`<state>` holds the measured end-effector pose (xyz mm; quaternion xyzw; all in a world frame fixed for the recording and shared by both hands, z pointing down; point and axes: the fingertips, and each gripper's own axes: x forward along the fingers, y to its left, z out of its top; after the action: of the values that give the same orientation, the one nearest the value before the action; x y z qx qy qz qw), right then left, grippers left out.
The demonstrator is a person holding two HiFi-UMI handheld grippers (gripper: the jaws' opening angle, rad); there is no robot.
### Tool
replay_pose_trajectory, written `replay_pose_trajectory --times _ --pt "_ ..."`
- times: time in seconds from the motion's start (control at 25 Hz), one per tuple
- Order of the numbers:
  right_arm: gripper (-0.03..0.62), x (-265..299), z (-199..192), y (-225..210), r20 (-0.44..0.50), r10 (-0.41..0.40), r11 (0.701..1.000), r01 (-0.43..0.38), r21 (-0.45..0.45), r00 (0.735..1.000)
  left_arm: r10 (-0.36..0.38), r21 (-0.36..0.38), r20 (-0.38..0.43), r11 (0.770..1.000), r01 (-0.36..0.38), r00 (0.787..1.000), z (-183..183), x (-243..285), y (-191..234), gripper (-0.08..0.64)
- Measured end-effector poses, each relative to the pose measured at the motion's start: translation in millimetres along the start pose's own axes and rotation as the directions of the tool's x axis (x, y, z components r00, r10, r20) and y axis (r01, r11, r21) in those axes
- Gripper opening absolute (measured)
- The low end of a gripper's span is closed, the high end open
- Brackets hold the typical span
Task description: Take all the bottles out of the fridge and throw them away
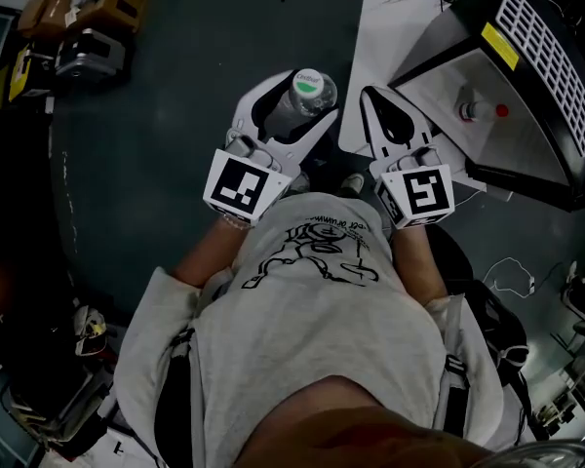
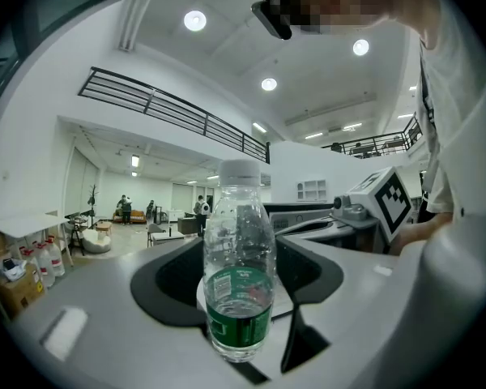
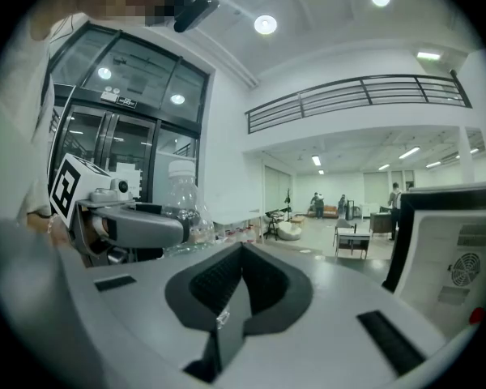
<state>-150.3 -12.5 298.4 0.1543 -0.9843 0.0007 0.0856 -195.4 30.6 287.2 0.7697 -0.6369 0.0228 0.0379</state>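
Note:
My left gripper (image 1: pixel 294 105) is shut on a clear plastic bottle (image 1: pixel 309 94) with a white cap and a green label. The bottle (image 2: pixel 239 266) stands upright between the jaws and looks empty. My right gripper (image 1: pixel 391 117) is close to the right of it, its jaws shut with nothing between them (image 3: pixel 241 250). The right gripper view also shows the held bottle (image 3: pixel 182 197) at the left. A small black fridge (image 1: pixel 541 42) stands open at the upper right. On its white inside lies a small white-capped bottle (image 1: pixel 470 108).
The fridge's white door (image 1: pixel 395 22) stands open just beyond my right gripper. Cardboard boxes and gear (image 1: pixel 83 18) are piled at the upper left on the dark floor. Several bottles (image 2: pixel 44 262) stand on the floor at the far left. Bags and cables lie by the person's feet.

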Motion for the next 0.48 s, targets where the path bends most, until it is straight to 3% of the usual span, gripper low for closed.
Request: replay_pose_trajectory --times 0.12,0.24,0.48 --pt "0.009 8.9 2.7 12.5 0.003 0.014 1.000 -0.014 -0.007 1.000 0.019 -0.008 -0.007 1.000 -0.019 1.000 -1.4 -12.7 8.9 0.279" --pt "0.008 16.7 2.9 23.5 0.005 0.032 0.999 -0.032 -0.012 0.999 0.019 0.034 0.024 0.999 -0.019 1.000 -2.5 -21.2 17.5 0.279" --pt "0.009 24.3 2.6 42.1 0.004 0.064 0.998 -0.064 -0.012 0.998 0.045 0.012 0.029 0.999 -0.046 0.999 -3.2 -38.5 26.0 0.279"
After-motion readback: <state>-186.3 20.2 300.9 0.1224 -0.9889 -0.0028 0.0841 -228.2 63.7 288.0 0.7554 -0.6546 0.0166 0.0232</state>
